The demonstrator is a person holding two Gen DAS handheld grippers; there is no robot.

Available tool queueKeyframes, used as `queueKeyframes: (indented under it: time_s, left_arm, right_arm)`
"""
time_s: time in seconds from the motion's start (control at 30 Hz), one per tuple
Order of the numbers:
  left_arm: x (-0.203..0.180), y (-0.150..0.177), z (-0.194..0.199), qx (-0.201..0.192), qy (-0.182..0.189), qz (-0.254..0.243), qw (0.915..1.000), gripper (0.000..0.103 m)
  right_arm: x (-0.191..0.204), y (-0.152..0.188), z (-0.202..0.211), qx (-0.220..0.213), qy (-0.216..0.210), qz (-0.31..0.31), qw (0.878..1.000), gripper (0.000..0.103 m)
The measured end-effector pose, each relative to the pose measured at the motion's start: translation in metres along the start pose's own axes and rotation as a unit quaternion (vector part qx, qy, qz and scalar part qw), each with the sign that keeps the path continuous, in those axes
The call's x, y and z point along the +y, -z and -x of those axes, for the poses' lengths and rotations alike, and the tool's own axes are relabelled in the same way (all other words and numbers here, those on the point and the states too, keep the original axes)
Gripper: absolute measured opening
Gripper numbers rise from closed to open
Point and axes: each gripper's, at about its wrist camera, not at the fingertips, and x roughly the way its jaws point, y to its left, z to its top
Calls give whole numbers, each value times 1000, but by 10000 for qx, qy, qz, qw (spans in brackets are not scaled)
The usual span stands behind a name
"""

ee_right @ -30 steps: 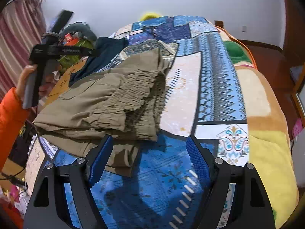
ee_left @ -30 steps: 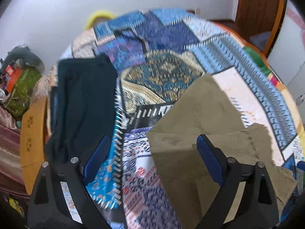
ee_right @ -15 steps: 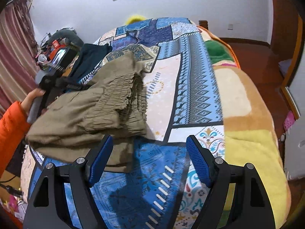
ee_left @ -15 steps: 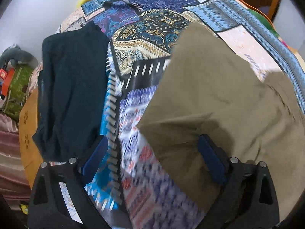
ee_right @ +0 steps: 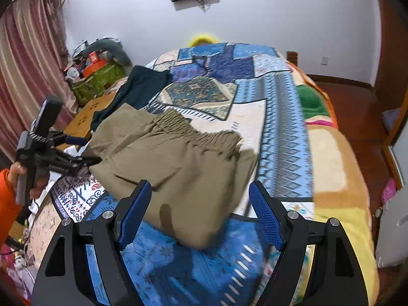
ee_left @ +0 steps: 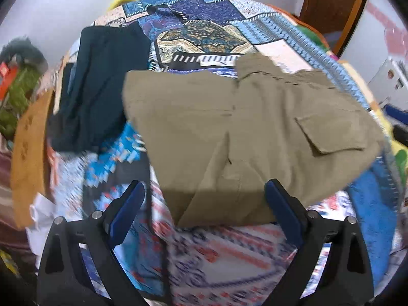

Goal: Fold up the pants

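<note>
Bedroom with a white wall, patchwork quilt (ee_right: 283, 117) spread across the bed. Far left, striped curtain (ee_right: 28, 58) and a heap of clutter (ee_right: 99, 68). Below that, orange sleeve (ee_right: 6, 204) and a hand (ee_right: 16, 172) gripping the left gripper (ee_left: 204, 186), jaws spread wide, nothing pinched. Tips right at the left edge of the pants (ee_right: 178, 163); touching or not, hard to say from the side view, and blurred in its own. Next over, dark garment (ee_right: 142, 86), lying flat just beyond the pants. Middle of the quilt, the pants themselves: khaki, folded into a thick bundle, elastic waistband on the far side, flap pocket on top. Right gripper (ee_right: 201, 186) hovering over the near corner, released, pads apart on either side and clear of the cloth. Further right, bare quilt, then wooden floor (ee_right: 357, 107).

Probably late in the fold: legs already doubled over, bundle loose and skewed. Next, likely a pinch on the left edge and the near corner together, then one more fold toward the waistband or a squaring tug. Calls for catching every layer, not only the top one, and closing low on the cloth.
</note>
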Motion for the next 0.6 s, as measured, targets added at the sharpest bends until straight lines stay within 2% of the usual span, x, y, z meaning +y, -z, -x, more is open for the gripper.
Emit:
queueKeyframes:
  time_s: [0.03,0.1,0.17,0.2,0.27,0.37,0.47,0.53,0.6]
  left_arm:
    - [-1,2,3,-30,54,63,10000,97]
    - [-2,5,7,-93,68,161,9998,97]
    - [-2,4,14,-222,-14,251,9994,95]
    - [-2,4,18,-296,-34,282,9992,93]
    - [-3,2,27,-479,-103,303,9983,81]
    - [-1,-4,32,-647,-303,246,9971,72]
    - [4,-3,20,-429,-453,168,9979,61]
    - [9,3,6,-223,-453,166,9986,60]
    - [18,11,9,-304,-370,294,9984,60]
  right_arm:
    - [0,-1,-5,15,-34,-5,10000,75]
    - [-2,-2,-18,71,-49,-53,9999,67]
    - [-5,-4,-29,187,-133,-119,9997,50]
    - [-6,-4,-33,236,-179,-158,9994,47]
    - [-9,-3,-41,362,-223,-205,9989,35]
    - [-9,2,-50,536,-250,-151,9981,27]
    - [-6,6,-53,583,-221,-53,9980,25]
    - [-5,8,-54,601,-211,-32,9980,25]
    - [-4,8,-54,608,-219,-18,9979,24]
